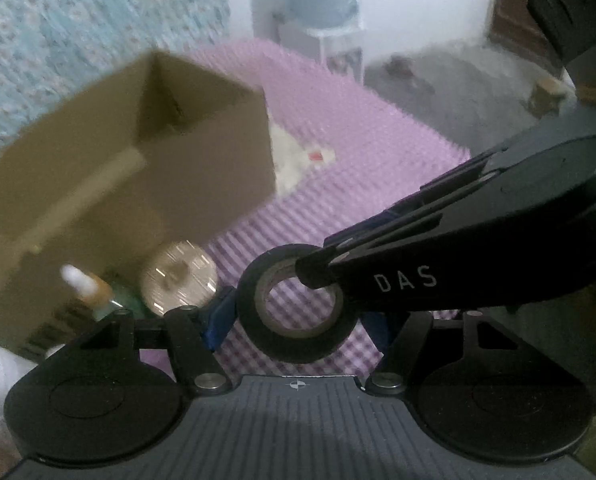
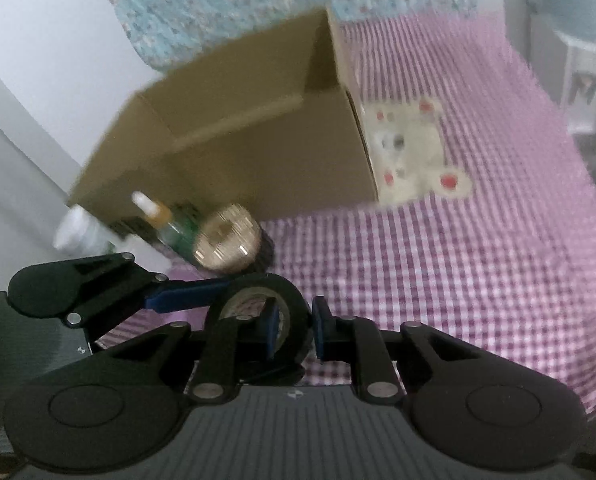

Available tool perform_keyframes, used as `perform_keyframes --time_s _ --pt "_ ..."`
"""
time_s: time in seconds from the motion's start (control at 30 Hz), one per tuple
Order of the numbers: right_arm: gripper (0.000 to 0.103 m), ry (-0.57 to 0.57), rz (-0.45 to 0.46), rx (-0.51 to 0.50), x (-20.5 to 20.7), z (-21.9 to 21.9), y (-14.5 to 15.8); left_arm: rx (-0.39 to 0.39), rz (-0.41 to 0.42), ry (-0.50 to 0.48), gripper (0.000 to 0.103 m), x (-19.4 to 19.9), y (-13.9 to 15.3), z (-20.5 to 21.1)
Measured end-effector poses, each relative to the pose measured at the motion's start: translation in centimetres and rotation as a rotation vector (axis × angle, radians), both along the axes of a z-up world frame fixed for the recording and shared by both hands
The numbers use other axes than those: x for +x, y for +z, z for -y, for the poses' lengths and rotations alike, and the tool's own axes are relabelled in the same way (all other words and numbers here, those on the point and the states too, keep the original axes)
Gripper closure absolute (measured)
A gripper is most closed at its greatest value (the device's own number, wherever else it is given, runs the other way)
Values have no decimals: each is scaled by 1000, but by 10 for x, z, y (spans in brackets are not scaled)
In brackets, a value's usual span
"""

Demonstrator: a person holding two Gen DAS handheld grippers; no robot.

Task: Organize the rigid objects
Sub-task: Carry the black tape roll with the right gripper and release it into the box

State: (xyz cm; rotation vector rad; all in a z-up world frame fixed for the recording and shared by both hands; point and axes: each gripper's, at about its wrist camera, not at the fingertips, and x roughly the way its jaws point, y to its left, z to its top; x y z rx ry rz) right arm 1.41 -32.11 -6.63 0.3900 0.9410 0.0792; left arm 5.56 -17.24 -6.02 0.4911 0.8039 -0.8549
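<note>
Black-wound, probably light, stiff and slightly slick, so best taken by the wall of the tape roll (image 1: 298, 344), as pinched now in the right gripper (image 2: 296, 320) above the checked cloth (image 2: 458, 280) near the cardboard box (image 2: 258, 140), with left gripper (image 1: 298, 320) half-spread astride its rim, contact unclear.

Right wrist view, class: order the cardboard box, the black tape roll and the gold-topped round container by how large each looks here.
1. cardboard box, clearly largest.
2. black tape roll and gold-topped round container: they look alike, and the roll sits nearer the camera, so unranked.
</note>
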Motion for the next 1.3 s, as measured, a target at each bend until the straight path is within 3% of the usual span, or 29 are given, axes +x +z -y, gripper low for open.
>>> perform_keyframes --time_s 0.23,0.43,0.5,0.63,0.77,0.93,1.17,1.3 --pt "84 58 187 -52 10 -21 73 -99 144 108 37 12 68 -27" --pt "84 169 265 -48 76 -39 112 -89 197 201 37 69 105 -34" --pt "84 209 255 -49 110 -44 115 -71 156 236 37 101 106 -34" --pt "84 267 146 -3 191 -49 101 -40 -4 320 37 172 94 -36" --pt "84 297 13 44 263 -52 68 -11 -167 418 37 235 65 -35" --pt "84 299 -112 105 316 -52 22 14 -321 532 37 277 30 -42" --pt "84 286 -166 129 345 -61 -22 37 -396 650 37 302 -5 -53" --pt "84 273 -164 127 354 -66 -36 53 -392 686 37 310 -16 -58"
